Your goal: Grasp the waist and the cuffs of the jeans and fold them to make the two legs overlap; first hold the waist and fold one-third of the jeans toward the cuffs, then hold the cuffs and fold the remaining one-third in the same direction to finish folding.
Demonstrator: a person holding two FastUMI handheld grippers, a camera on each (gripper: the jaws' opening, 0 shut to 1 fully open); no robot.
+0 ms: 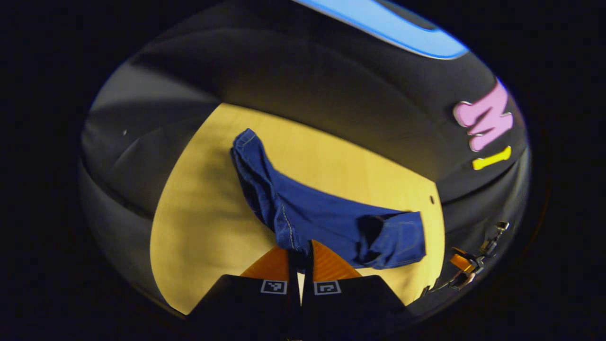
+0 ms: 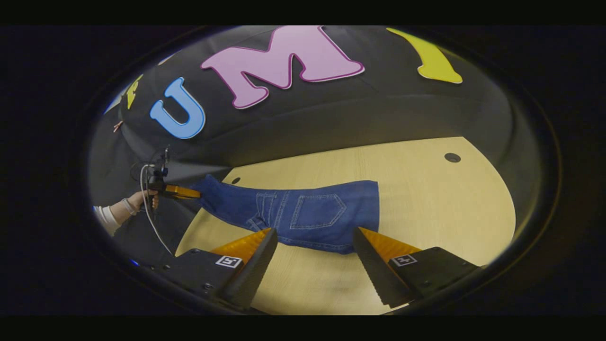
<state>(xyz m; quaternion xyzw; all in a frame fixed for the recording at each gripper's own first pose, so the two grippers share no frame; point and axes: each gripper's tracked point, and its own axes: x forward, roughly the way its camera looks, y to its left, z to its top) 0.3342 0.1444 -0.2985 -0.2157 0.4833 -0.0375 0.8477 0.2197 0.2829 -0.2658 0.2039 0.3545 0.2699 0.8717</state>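
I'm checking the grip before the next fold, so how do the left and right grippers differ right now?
The left gripper is shut on the jeans; the right gripper is open and holds nothing. The left lifts denim off the table; the right hovers near the waist end. Both face the jeans.

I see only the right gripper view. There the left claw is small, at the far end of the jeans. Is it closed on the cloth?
Observer: Yes. In the left gripper view the left claw is shut on the jeans, both fingers pressed together on a stitched seam.
Operator: I see only one leg. Where is another cuff?
Observer: One leg runs away from that claw across the table. Its cuff lies on the wood, free of any claw.
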